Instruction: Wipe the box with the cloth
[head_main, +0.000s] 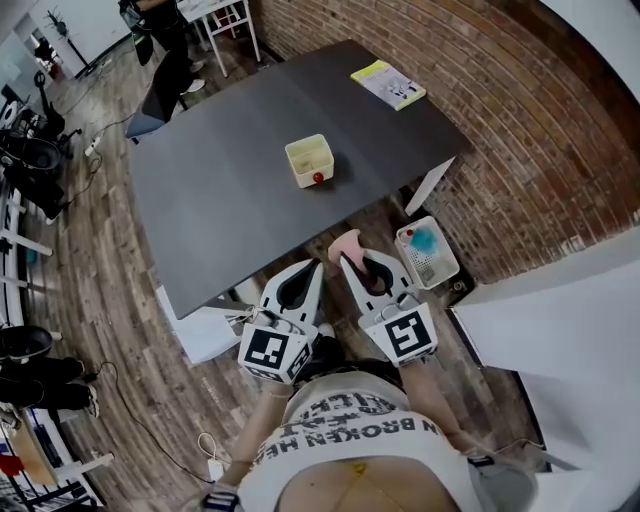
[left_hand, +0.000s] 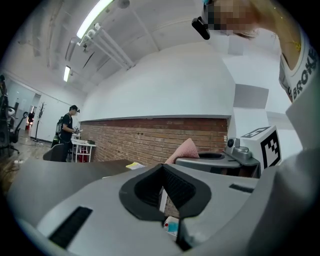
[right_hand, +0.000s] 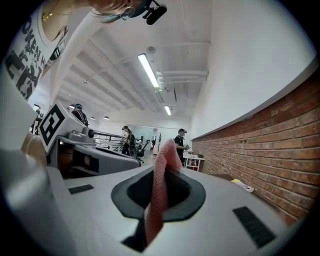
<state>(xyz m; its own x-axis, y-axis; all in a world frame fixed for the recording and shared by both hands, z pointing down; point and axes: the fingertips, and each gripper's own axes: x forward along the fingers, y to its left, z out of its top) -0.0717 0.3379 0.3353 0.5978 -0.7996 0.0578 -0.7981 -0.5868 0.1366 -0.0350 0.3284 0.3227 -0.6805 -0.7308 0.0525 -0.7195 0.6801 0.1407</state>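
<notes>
The dark table (head_main: 220, 200) is showing bare room all around the cream box (head_main: 309, 160). A yellow booklet (head_main: 388, 84) is lying at 1 o'clock from it, a white basket (head_main: 404, 236) on the floor at 4 o'clock.

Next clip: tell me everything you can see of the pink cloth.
The pink cloth looks like a soft fabric with a fine waffle-like weave. It is folded into a narrow strip, clamped between the fingers of the right gripper, standing on edge, its rounded end poking out past the fingertips. Nothing else touches it. From the head view it is held in the air short of the dark table, apart from the box.
</notes>
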